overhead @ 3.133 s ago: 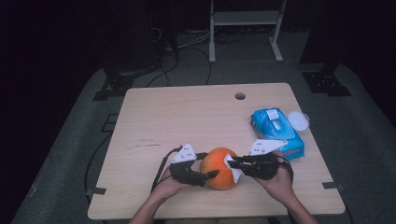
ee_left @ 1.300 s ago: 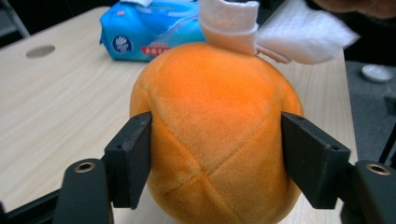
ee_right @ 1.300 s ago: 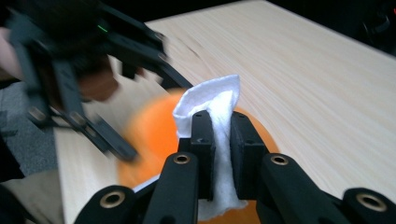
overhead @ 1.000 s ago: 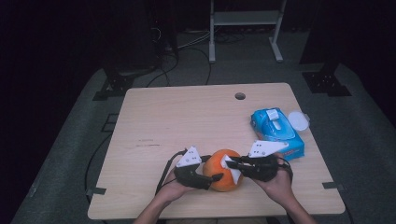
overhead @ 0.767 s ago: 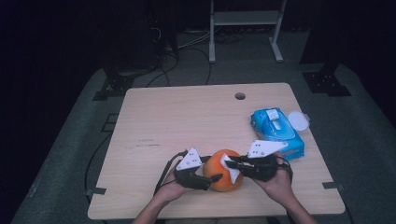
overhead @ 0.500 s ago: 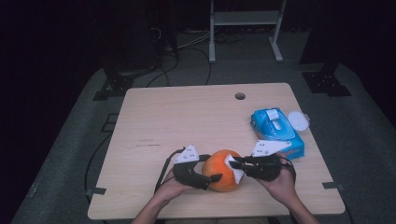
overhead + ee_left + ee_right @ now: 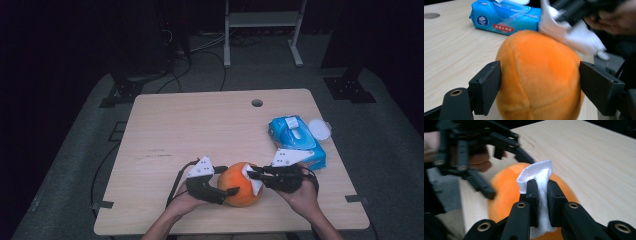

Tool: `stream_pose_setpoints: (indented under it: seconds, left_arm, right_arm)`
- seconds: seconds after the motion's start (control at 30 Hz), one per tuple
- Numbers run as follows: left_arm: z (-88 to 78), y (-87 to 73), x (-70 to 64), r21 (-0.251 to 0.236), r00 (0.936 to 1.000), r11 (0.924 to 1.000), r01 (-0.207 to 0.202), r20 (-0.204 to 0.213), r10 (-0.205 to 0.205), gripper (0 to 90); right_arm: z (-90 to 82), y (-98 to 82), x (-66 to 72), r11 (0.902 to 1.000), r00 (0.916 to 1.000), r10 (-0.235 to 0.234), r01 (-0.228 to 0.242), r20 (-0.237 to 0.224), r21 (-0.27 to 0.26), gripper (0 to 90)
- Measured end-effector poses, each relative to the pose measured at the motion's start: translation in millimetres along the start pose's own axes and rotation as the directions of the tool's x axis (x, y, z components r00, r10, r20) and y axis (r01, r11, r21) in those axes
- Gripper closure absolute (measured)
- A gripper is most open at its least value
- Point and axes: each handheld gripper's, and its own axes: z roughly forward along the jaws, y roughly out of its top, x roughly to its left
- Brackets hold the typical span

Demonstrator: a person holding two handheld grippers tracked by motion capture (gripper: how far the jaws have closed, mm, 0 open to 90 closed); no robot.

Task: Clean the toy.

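We hold the orange plush ball [image 7: 243, 184] near the front edge of the tabletop [image 7: 210, 125], a little right of its middle, so that both hands can reach it without stretching.

The left tool [image 7: 226, 181] brackets the ball from the left. In the left gripper view its two black jaws stand at opposite flanks of the ball [image 7: 539, 77]. The left-hand jaw touches the plush, while a thin gap may remain at the right-hand one, so we cannot tell whether the grip presses firmly. These jaws have just been opening and then closing a little with the ball between them, which we read as a readjustment of the hold. Its purpose, in our judgement, is to steady the ball against the wiping force from the other side.

The right tool [image 7: 252, 175] is closed on a folded white wet wipe [image 7: 537, 178], pinched between its narrow jaws with the free fold projecting past the tips. That fold lies on the upper right of the ball, so only the soft tissue contacts the plush, not the hard jaws.

The blue pack of wet wipes [image 7: 296, 139] lies near the right edge of the tabletop, beyond the right hand [image 7: 302, 195], within easy reach for a fresh wipe. A round white lid [image 7: 319, 129] rests just beside it.
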Motion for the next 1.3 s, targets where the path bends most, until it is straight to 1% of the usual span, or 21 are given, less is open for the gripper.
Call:
stream_pose_setpoints:
  seconds: [0.1,0.17,0.23,0.3,0.4,0.43,0.53,0.6,0.63,0.67,0.77,0.8,0.9,0.97,1.03,1.1,1.17,1.2,1.23,1.27,1.3]
  left_arm:
    - [1.2,0.1,-5.5,0.003,0.998,0.9982,-0.06,-0.018,0.06,27.3]
    - [0.7,0.5,-9.6,0.013,0.9932,0.9935,-0.113,-0.024,0.114,29.5]
    - [-0.3,0.0,-11.0,0.02,0.9893,0.9894,-0.144,-0.021,0.144,30.3]
    - [-1.2,-1.3,-10.6,0.017,0.9882,0.9882,-0.152,-0.013,0.153,30.3]
    - [-2.3,-1.4,-8.6,0.019,0.9912,0.991,-0.132,-0.001,0.132,24.8]
    - [-2.4,-0.4,-6.7,0.017,0.9946,0.9945,-0.103,0.01,0.103,24.8]
    - [0.9,1.7,-2.1,0.04,0.9993,0.9985,-0.038,0.0,0.038,9.2]
    - [4.1,-0.3,-1.6,0.052,0.9997,0.9986,-0.005,0.024,0.004,9.9]
    - [4.6,-1.1,-3.1,0.048,0.9994,0.9987,-0.016,0.031,0.015,15.6]
    - [3.8,-0.6,-5.7,0.049,0.9985,0.9975,-0.052,0.02,0.051,21.8]
    - [0.9,2.9,-13.8,0.022,0.9879,0.9877,-0.155,0.0,0.155,33.3]
    - [0.6,4.2,-16.7,0.014,0.9818,0.9818,-0.189,-0.008,0.19,34.6]
    - [0.1,6.7,-23.4,0.008,0.9558,0.9559,-0.294,-0.018,0.294,35.9]
    - [-0.6,4.6,-23.7,0.023,0.9458,0.9456,-0.324,-0.009,0.325,35.8]
    - [-1.0,1.0,-19.9,0.027,0.952,0.9516,-0.306,0.001,0.306,34.2]
    - [-1.7,0.4,-12.8,0.037,0.9684,0.9677,-0.249,0.004,0.249,28.4]
    - [-2.4,0.9,-4.2,0.047,0.9864,0.9853,-0.164,0.007,0.164,20.3]
    - [-2.8,0.6,-0.6,0.047,0.9923,0.9912,-0.124,0.006,0.124,18.2]
    - [-2.7,0.2,1.5,0.051,0.996,0.9947,-0.089,0.007,0.089,16.4]
    - [-2.7,0.2,1.5,0.051,0.996,0.9947,-0.089,0.007,0.089,15.8]
    - [-2.8,0.3,1.5,0.053,0.9979,0.9965,-0.064,0.013,0.064,15.9]
  right_arm:
    - [2.7,6.3,10.8,0.9991,0.999,-0.043,0.043,-0.015,0.004,80.4]
    - [4.7,10.8,15.2,0.9986,0.998,-0.053,0.053,-0.034,-0.006,80.3]
    - [4.4,14.1,16.0,0.997,0.997,-0.077,0.077,-0.014,-0.006,80.2]
    - [1.0,13.5,12.0,0.9978,0.9978,-0.066,0.066,0.01,-0.01,80.2]
    - [-1.8,9.3,5.7,0.9988,0.9984,-0.049,0.049,0.029,0.001,80.2]
    - [-1.9,6.2,2.4,0.9994,0.9992,-0.035,0.035,0.021,0.003,80.3]
    - [0.6,1.7,2.8,0.9992,0.9994,-0.032,0.032,-0.011,0.024,80.4]
    - [1.1,3.6,5.9,0.9983,0.9988,-0.05,0.05,-0.006,0.029,80.3]
    - [1.6,4.6,7.0,0.9982,0.9985,-0.054,0.054,-0.01,0.027,80.3]
    - [2.1,6.0,8.5,0.9982,0.9984,-0.055,0.055,-0.014,0.024,80.3]
    - [2.3,11.5,15.7,0.9978,0.9976,-0.065,0.066,-0.024,0.012,80.4]
    - [1.5,14.5,19.0,0.9977,0.997,-0.068,0.068,-0.038,-0.005,80.4]
    - [-0.5,24.2,31.2,0.9925,0.992,-0.121,0.12,-0.036,-0.021,80.3]
    - [-1.7,26.6,31.3,0.9905,0.9905,-0.137,0.137,-0.013,-0.014,80.3]
    - [-2.3,23.2,22.3,0.9922,0.9919,-0.125,0.125,0.025,0.002,80.3]
    - [-2.7,15.0,9.6,0.9967,0.9964,-0.08,0.08,0.028,0.01,80.3]
    - [-2.2,7.1,2.3,0.9989,0.9988,-0.044,0.044,0.02,0.015,80.3]
    - [-2.1,4.6,0.6,0.9994,0.9995,-0.028,0.028,0.016,0.018,80.3]
    - [-1.9,3.1,-0.6,0.9998,0.9998,-0.016,0.016,0.013,0.013,80.3]
    - [-1.6,2.6,-1.5,0.9999,0.9999,-0.007,0.007,0.01,0.012,80.3]
    - [-0.9,2.5,-1.6,0.9999,1.0,-0.004,0.004,0.007,0.009,80.4]
